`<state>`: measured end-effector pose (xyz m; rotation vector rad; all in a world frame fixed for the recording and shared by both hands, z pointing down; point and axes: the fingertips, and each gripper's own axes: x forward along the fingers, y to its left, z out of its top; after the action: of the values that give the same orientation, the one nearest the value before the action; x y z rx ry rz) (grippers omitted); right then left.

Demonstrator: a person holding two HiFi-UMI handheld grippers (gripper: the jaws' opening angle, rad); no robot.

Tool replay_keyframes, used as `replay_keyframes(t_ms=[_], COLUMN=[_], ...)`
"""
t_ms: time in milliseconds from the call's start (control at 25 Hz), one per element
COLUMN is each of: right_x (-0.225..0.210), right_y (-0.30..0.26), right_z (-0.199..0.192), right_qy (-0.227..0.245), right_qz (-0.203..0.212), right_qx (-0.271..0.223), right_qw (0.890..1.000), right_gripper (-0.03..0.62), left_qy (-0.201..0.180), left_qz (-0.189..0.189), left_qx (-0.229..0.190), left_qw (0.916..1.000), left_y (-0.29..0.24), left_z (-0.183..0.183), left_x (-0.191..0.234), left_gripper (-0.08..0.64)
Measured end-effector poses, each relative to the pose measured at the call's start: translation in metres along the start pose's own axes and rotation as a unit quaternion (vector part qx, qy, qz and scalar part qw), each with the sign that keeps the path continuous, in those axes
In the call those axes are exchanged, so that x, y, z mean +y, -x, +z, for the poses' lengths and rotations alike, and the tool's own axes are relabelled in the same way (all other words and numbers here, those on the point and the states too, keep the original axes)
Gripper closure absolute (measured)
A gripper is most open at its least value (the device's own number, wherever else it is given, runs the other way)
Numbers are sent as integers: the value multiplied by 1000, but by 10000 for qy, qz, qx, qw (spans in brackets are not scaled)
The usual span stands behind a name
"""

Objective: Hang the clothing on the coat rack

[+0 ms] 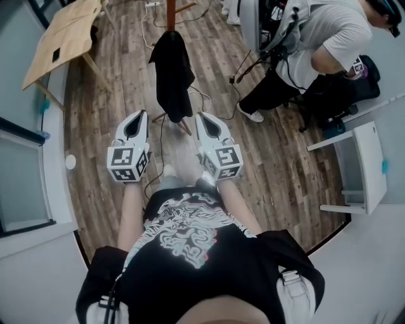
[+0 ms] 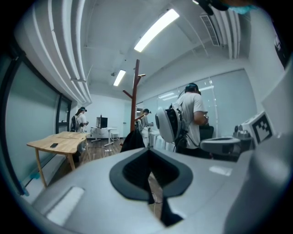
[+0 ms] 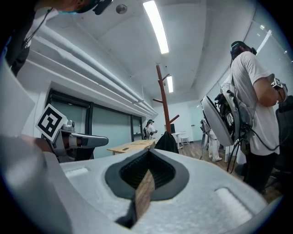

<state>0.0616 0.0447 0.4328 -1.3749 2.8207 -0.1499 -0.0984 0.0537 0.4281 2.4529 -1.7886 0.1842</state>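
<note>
both grippers sit close in front of the person's body, side by side and apart. the left gripper has its jaws pressed together with nothing between them; through the thin slit only floor shows. the right gripper is closed the same way and also empty.

past them is bare wood floor, then the coat rack, with its feet just beyond the gripper tips. the black garment already hangs on the rack, draped low on the pole. both gripper views show the upper branches bare above it.

the garment looks soft, light and limp. it would likely fold and slide when lifted, so the collar or shoulder seam near the peg seems the best place to pinch it. a grip on a loose hem would probably only drag the cloth.

there is open room directly ahead and to either side of the rack's base. thin cables trail across the floor beside the feet and could snag. a wooden table stands off to the left near the glass wall. to the right, another person stands well clear, and a white table edges that side.
</note>
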Motion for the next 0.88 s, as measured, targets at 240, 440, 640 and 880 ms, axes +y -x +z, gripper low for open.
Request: replay_keyframes(t_ms=[240, 440, 640, 880], right_x=[-4, 4, -8, -28], right_y=[-5, -10, -14, -18], right_z=[5, 5, 2, -2], right_qy=[-41, 19, 111, 114], right_qz=[47, 238, 190, 29], right_qx=[-123, -168, -65, 43], right_qw=[9999, 9996, 9997, 9999], right_gripper=[594, 594, 594, 594], left_qy=[-79, -77, -171, -149], left_qz=[-27, -11, -72, -94], left_qx=[-8, 50, 20, 1], left_qw=[10000, 10000, 9998, 9998], left_y=[-2, -11, -23, -32], left_z=[2, -1, 4, 4], left_x=[-2, 1, -5, -7], left_gripper=[571, 571, 571, 571])
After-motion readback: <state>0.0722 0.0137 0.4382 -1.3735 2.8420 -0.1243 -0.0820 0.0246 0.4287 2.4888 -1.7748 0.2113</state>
